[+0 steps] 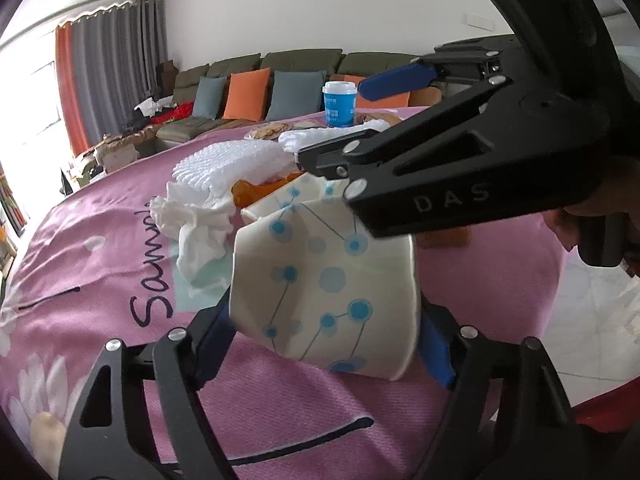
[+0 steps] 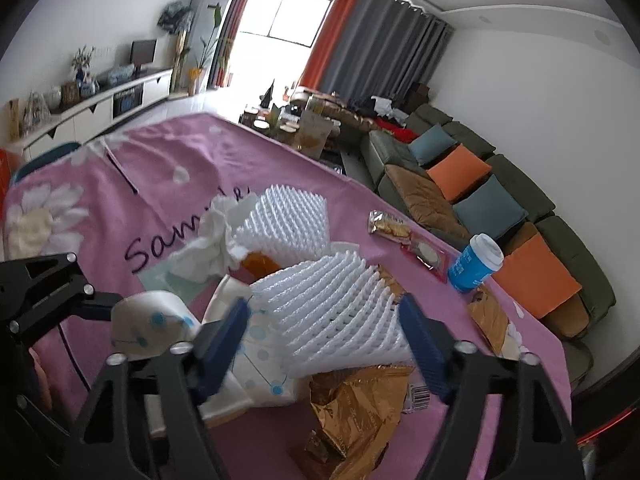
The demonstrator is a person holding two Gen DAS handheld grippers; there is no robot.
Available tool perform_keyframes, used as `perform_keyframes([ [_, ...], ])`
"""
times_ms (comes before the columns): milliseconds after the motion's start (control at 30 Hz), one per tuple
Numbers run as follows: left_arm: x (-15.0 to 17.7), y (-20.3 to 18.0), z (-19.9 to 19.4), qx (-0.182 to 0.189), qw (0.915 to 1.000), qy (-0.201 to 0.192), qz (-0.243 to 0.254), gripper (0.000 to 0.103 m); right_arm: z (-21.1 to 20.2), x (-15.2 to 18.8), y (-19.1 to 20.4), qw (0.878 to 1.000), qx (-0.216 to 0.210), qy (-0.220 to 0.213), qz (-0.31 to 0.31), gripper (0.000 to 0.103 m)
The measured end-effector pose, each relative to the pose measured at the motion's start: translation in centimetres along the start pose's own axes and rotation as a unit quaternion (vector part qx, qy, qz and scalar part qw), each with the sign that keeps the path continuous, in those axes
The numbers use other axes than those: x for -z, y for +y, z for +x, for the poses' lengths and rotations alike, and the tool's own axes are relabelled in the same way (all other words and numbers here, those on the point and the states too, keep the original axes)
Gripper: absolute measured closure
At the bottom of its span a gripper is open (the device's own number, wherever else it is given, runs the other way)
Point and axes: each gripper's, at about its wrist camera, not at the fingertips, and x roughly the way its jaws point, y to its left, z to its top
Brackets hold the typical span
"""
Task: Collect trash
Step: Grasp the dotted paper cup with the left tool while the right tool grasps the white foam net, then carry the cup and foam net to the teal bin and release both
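A crushed white paper cup (image 1: 320,280) with blue dots sits between the blue pads of my left gripper (image 1: 324,344), which press on both its sides just above the pink tablecloth (image 1: 100,240). My right gripper (image 2: 326,332) is closed on a white foam net (image 2: 340,312), with a pad touching each side. A second dotted paper cup (image 2: 256,364) lies under the net by the left pad. In the right wrist view the left gripper (image 2: 116,312) holds its cup (image 2: 148,324) at the far left. The right gripper's blue finger (image 1: 396,80) crosses the left wrist view's upper right.
Also on the cloth are crumpled tissue (image 1: 192,224), another foam net (image 2: 288,220), orange peel (image 1: 256,192), a gold wrapper (image 2: 352,408), a snack packet (image 2: 390,226) and an upright blue lidded cup (image 2: 474,264). A green sofa (image 2: 520,184) stands beyond the table's edge.
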Motion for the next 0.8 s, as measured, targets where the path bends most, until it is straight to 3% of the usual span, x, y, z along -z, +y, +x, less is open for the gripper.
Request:
perform_keyframes([
  [67,0.1,0.3,0.1,0.002,1.0000,-0.002,-0.001,0.026,0.4,0.1,0.0,1.000,-0.006,0.014,0.002,0.052],
  [133,0.2,0.6,0.0,0.001,1.0000,-0.003,-0.005,0.026,0.8,0.1,0.2,1.000,-0.008,0.025,0.001,0.074],
  [200,0.3,0.9,-0.4,0.003,0.9999,-0.011,-0.012,0.026,0.7,0.0,0.2,1.000,-0.011,0.025,0.005,0.082],
  [333,0.3,1.4,-1.4,0.002,0.9994,-0.028,-0.019,0.027,0.1,-0.4,0.4,1.000,-0.012,0.016,0.011,0.088],
  [567,0.4,3.8,-4.6,-0.021,0.9959,-0.070,-0.054,0.027,-3.3,-3.2,1.1,0.999,0.002,-0.045,0.007,0.091],
  [667,0.7,5.8,-6.5,-0.046,0.9925,-0.087,-0.074,0.027,-4.2,-5.0,1.9,0.997,-0.016,-0.070,0.008,0.091],
  [800,1.5,8.9,-9.3,-0.093,0.9851,-0.104,-0.100,0.027,-4.6,-7.7,4.0,0.993,-0.072,-0.098,0.006,0.091],
])
